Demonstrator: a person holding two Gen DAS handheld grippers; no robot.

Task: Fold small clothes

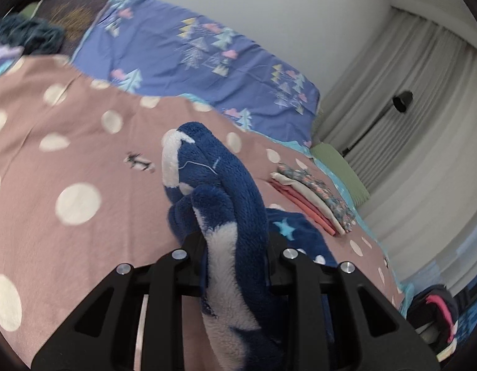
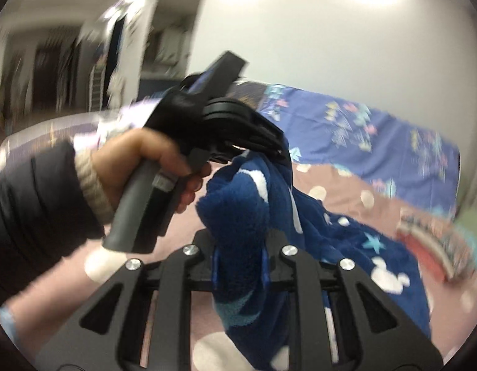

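Fleece garment [image 1: 219, 191] hangs over our polka-dot blanket [image 1: 68, 154], folded stack [image 1: 312, 194] at three o'clock; left hand-held gripper [image 1: 235, 241] and right hand-held gripper [image 2: 241, 247] both pinch it.

You have no words, brand names or numbers to read in either view. The white strip on the handle [image 2: 164, 182] in your left hand [image 2: 151, 167] may be a label, but motion blur hides any print. The small mark on the fleece garment [image 1: 216, 162] is too small to read.
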